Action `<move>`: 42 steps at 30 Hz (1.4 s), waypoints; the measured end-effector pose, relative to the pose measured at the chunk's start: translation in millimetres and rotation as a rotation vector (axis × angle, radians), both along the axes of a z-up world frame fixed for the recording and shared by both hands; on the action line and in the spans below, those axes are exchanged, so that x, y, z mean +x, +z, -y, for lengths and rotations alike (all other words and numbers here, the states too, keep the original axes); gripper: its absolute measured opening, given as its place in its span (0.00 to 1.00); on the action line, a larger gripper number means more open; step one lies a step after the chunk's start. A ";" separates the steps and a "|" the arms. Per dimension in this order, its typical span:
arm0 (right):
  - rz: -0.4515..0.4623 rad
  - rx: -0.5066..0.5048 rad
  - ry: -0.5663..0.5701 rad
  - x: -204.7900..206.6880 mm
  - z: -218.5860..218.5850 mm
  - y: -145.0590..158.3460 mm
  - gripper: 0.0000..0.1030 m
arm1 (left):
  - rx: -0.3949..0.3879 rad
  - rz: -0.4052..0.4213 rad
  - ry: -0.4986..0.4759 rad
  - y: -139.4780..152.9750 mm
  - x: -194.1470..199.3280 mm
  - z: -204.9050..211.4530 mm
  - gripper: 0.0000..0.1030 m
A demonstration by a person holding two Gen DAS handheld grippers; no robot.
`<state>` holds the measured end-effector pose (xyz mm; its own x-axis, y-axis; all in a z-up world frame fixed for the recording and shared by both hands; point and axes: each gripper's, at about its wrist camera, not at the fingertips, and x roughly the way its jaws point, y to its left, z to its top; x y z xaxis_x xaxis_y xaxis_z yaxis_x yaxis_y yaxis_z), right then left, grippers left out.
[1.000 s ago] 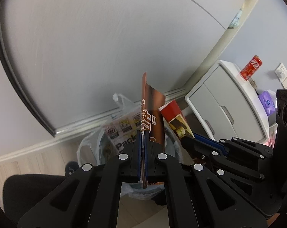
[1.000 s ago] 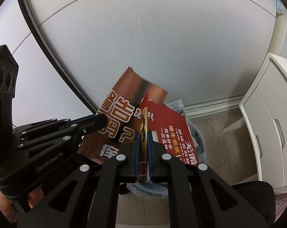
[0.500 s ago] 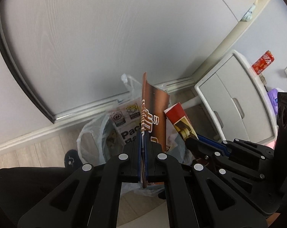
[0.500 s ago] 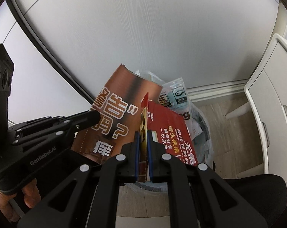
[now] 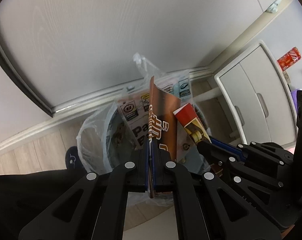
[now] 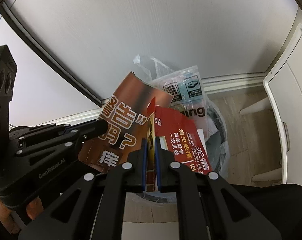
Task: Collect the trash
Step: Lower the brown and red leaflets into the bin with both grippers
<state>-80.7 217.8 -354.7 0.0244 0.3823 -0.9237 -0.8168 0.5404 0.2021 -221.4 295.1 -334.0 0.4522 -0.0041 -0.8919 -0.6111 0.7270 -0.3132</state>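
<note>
Over the lined bin (image 5: 95,138), left claw (image 5: 150,154) clamps the brown flyer (image 5: 162,116), right claw (image 6: 150,150) clamps the red box (image 6: 178,136) w/ it

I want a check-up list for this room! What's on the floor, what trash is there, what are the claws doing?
Surface: wooden floor, partly visible.
Job's things: brown leaflet and red leaflet, both held above the bag-lined trash bin; plastic packaging already sticks out of it.
Clutter: red can on the white cabinet.
Grippers: left gripper shut on the brown leaflet; right gripper shut on the red leaflet.
Cables: nothing seen.
Surroundings: white wall panel, baseboard.
</note>
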 end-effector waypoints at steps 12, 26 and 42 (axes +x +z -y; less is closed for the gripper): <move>-0.067 -0.048 -0.029 9.7 -11.9 -30.4 0.09 | -0.044 -0.057 -0.016 -32.4 16.7 -9.3 0.01; -0.108 -0.093 -0.057 20.5 -18.8 -60.5 0.09 | -0.077 -0.129 -0.046 -72.7 40.7 -12.5 0.01; -0.176 -0.150 -0.056 32.7 -29.8 -106.0 0.09 | -0.149 -0.197 -0.088 -123.3 71.0 -9.6 0.02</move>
